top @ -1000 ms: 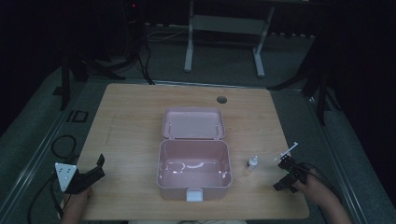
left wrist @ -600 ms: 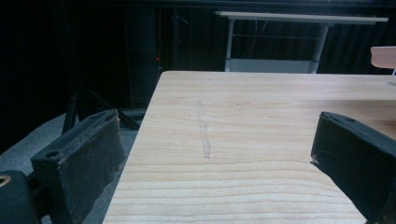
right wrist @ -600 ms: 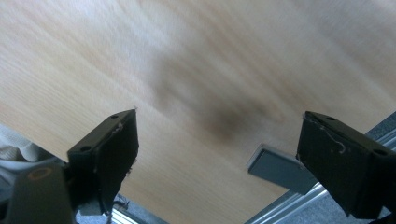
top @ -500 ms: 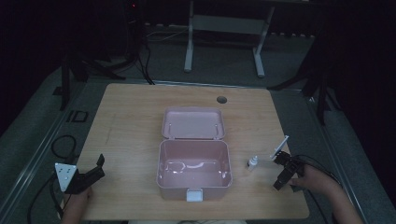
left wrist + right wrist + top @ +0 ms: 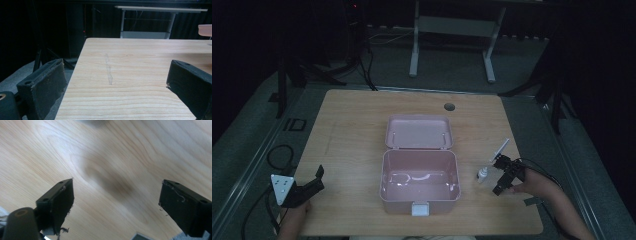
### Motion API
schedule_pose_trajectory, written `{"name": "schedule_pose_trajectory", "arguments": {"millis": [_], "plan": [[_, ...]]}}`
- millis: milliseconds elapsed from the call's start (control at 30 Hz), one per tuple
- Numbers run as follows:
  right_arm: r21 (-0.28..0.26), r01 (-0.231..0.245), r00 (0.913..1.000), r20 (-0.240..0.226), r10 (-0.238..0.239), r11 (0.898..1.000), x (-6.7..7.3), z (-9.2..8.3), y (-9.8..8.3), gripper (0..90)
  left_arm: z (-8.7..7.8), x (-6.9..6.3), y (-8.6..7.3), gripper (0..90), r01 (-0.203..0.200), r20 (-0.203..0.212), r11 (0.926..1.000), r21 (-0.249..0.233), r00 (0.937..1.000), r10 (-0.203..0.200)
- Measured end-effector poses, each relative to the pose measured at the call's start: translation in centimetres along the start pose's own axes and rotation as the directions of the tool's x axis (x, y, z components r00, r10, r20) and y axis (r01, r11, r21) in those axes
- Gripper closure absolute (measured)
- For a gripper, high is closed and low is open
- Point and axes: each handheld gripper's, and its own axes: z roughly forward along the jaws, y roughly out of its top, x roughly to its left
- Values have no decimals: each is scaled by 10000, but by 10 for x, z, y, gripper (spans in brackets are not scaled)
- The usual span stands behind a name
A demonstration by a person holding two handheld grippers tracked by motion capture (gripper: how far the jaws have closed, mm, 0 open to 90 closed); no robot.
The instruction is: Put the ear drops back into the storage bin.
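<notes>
Your high view looks forward and down from your side, taking in the whole table (image 5: 362, 120) from well back. Your left gripper view sits low at the table's near left corner, facing across the wood (image 5: 140, 75) toward the far edge. Your right gripper view points steeply down, close to the same tabletop (image 5: 120, 170).

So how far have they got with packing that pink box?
Done: the pink box stands with its lid thrown back, but I see nothing packed in it. In hand: the right gripper, jaws open and holding nothing, is beside the small white bottle and the thin white stick on the table. The left gripper waits open at the near left corner. Left, probably: picking up both items and closing the lid.
</notes>
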Motion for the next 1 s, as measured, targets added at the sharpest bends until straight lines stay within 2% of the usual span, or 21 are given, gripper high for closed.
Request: {"name": "schedule_pose_trajectory", "arguments": {"millis": [167,500,767,833,1000], "plan": [[-10,66,9997,-237,-66,10000,2,0,16,149,0,0,0,24,7,18,10000,2,10000,-7],[161,415,9985,-376,-409,9990,12,0,44,156,0,0,0,24,-7,57,10000,11,10000,7],[133,667,9976,-183,-664,9977,18,3,58,327,0,0,0,24,-7,78,10000,11,10000,7],[154,773,9970,-83,-772,9969,18,3,60,415,0,0,0,23,-16,79,10000,8,10000,16],[228,507,9985,-199,-503,9985,16,6,64,484,0,0,0,23,-25,71,10000,5,10000,25]]}}
